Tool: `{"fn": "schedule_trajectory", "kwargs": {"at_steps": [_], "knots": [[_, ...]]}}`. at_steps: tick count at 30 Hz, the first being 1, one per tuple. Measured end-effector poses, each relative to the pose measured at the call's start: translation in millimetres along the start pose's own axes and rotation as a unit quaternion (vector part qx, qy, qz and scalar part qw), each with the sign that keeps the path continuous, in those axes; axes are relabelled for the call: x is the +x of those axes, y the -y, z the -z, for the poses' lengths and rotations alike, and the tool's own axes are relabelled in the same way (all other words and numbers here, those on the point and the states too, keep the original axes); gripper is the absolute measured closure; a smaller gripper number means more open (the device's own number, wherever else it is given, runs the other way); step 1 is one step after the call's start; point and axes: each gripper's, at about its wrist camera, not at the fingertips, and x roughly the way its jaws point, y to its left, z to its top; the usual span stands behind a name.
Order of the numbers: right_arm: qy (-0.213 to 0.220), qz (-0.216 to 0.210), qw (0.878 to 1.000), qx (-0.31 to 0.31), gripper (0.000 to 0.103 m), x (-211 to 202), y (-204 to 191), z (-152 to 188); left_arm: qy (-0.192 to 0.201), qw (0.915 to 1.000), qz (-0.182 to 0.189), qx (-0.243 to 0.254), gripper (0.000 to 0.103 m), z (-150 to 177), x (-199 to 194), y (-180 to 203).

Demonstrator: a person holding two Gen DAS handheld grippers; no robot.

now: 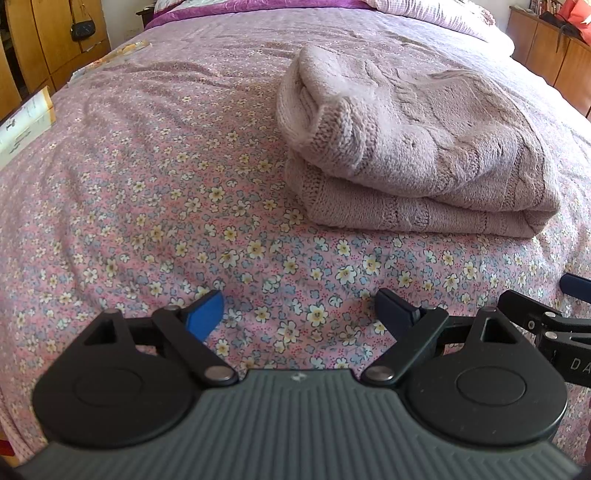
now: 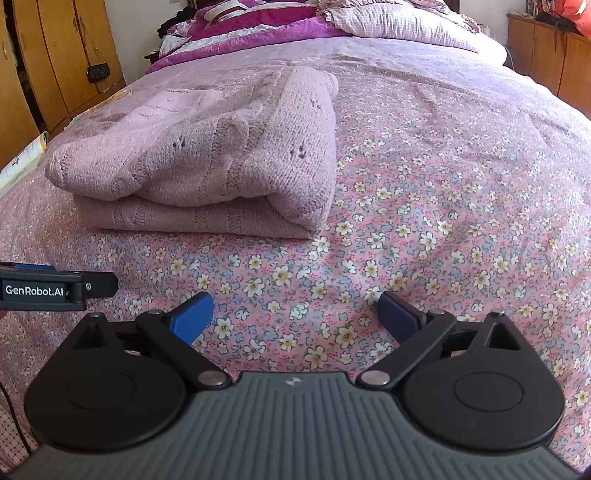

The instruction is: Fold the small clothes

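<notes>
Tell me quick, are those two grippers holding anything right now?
Left gripper: open, holding nothing, only floral bedsheet beneath.
Right gripper: open, empty; the folded pink sweater lies untouched.

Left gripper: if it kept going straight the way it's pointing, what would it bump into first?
Most likely the flowered bedspread. The left gripper tilts downward with open, empty jaws, and bare cover lies just ahead. The folded pink sweater sits farther on and to the right, though depth is hard to judge.

We see a home bedroom: bed (image 2: 461, 155) with floral sheet, pillows (image 2: 406, 26), wooden wardrobe (image 2: 55, 55) beside it.
</notes>
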Motion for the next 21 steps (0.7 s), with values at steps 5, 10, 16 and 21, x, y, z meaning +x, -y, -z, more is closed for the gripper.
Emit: {"fn": "schedule_trajectory", "kwargs": {"at_steps": [5,10,16,21], "knots": [[0.0,-0.001,1.0,0.003,0.003,-0.3,0.8,-0.6,0.001,1.0,-0.002,0.0,0.013,0.2,0.1,1.2],[0.0,-0.003,1.0,0.006,0.003,-0.6,1.5,-0.8,0.002,1.0,-0.003,0.0,0.013,0.9,0.3,2.4],[0.0,-0.003,1.0,0.007,0.003,-0.7,1.7,-0.6,0.002,1.0,-0.004,0.002,0.013,0.9,-0.2,2.7],[0.0,-0.004,1.0,0.007,0.003,-0.8,1.9,-0.1,0.003,1.0,-0.004,0.003,0.013,1.2,-0.5,2.9]]}}
